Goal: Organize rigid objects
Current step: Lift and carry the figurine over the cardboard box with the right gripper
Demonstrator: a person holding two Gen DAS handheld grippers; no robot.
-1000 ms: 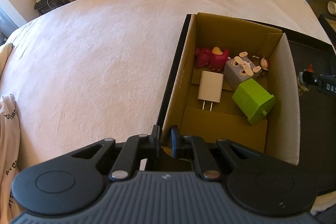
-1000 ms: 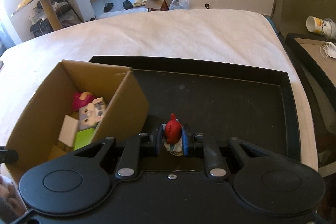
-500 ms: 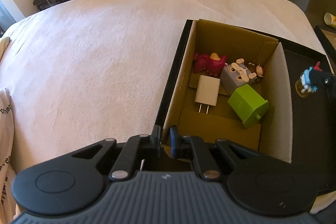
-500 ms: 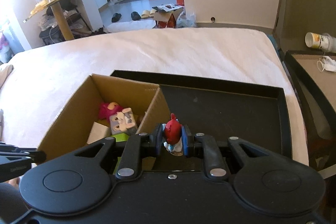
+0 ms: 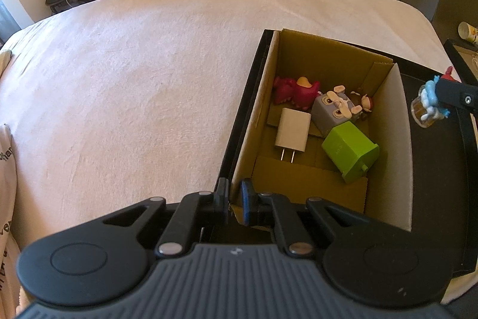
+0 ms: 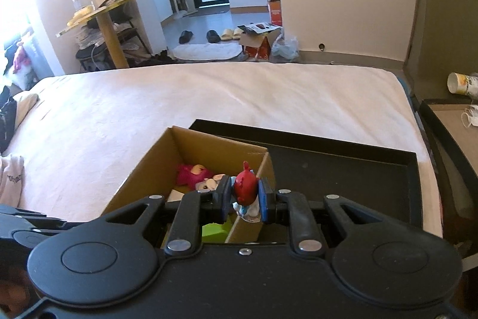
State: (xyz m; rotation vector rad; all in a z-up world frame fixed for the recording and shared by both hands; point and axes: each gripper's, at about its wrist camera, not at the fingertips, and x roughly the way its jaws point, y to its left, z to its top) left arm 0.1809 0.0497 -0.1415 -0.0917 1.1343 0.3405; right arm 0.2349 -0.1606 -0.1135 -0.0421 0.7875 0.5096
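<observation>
Figurine (image 6: 245, 189) higher; five toys (image 5: 349, 150) boxed

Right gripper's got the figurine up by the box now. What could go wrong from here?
1. The figurine hangs about over the box wall, not clearly inside; released now, it may fall onto the tray.
2. The left gripper pinches the box's near corner; a slip could shift the box.

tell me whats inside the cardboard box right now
Inside the cardboard box: a pink toy, a grey block figure, a white charger, a green block and a small figure partly hidden behind the grey one. The near corner is covered by the left gripper.
</observation>
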